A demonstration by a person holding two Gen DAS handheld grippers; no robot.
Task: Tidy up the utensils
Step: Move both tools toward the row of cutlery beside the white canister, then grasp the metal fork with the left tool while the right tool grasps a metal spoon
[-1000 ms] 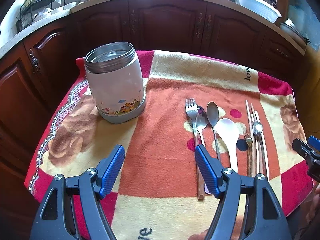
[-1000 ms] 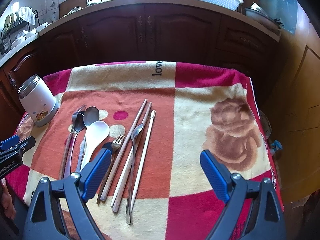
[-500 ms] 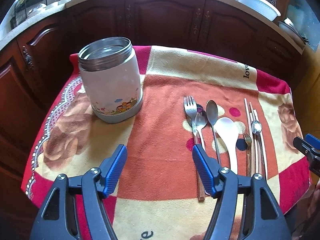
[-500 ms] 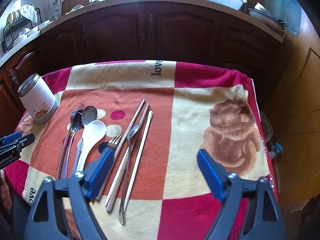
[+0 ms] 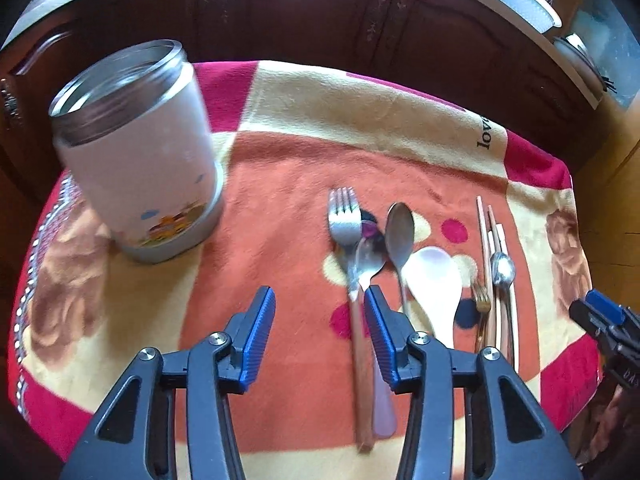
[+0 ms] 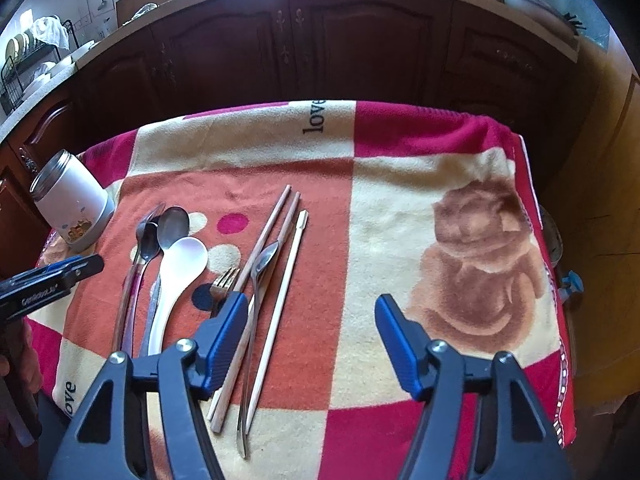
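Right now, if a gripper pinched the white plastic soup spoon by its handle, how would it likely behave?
The white plastic soup spoon is probably light and stiff, given its thick moulded shape. Its glossy handle may slip. The metal spoon lies close beside it on the blanket, so it could get nudged.

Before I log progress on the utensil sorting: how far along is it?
Nothing looks done: the white jar appears empty. All utensils lie on the blanket: fork, metal spoons, white spoon, chopsticks. In hand: nothing. The left gripper and right gripper have just been closing, with nothing between the fingers. Left: every utensil.
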